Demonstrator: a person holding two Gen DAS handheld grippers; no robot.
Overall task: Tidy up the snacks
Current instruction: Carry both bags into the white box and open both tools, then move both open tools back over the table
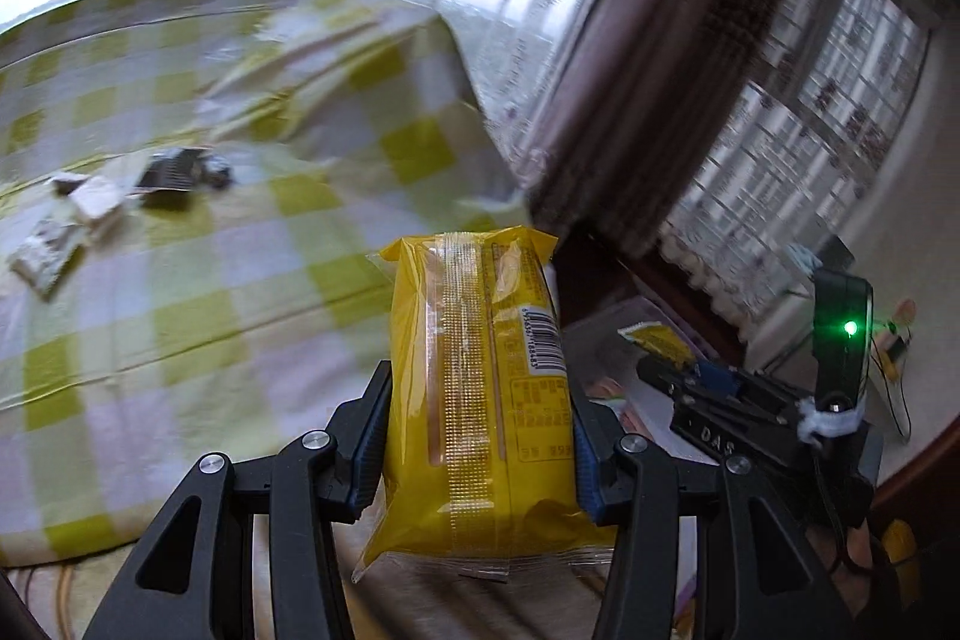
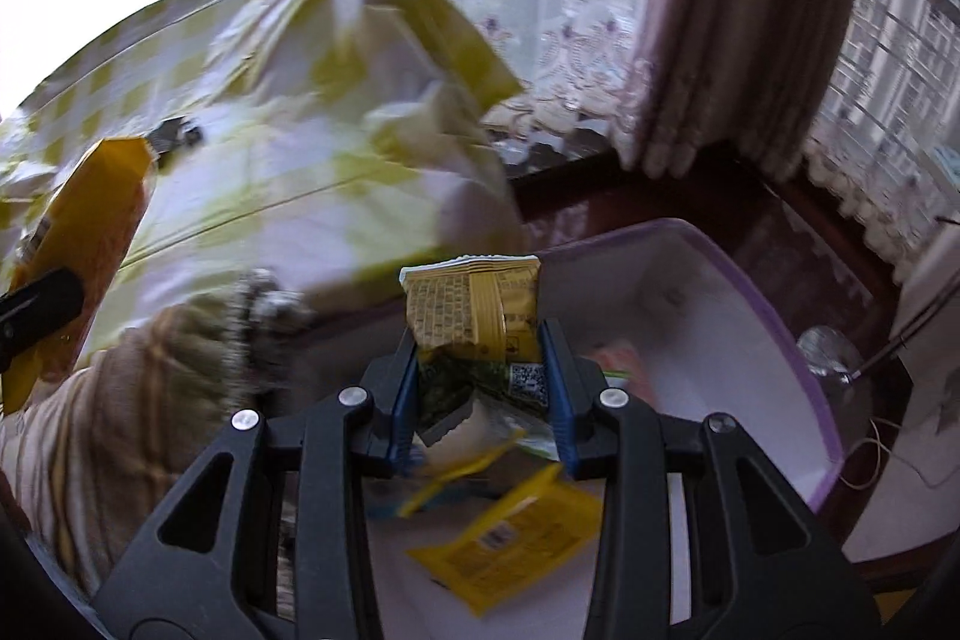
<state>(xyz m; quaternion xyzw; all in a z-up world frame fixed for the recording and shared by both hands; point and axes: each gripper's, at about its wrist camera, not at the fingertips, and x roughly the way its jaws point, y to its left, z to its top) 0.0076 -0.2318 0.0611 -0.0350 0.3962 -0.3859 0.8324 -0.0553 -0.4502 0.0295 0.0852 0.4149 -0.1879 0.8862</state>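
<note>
Your left gripper clamps a yellow snack pack beside the white bin; your right gripper pinches a small yellow packet above it. Carrying step; next, likely lower and release inside.

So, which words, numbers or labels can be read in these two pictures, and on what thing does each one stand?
"DAS": on the black body of the right gripper, seen from the left wrist view.
Barcode digits on the big yellow packet in the left gripper: too blurred to read.
Print and QR code on the small yellow packet: too small to read.
</note>
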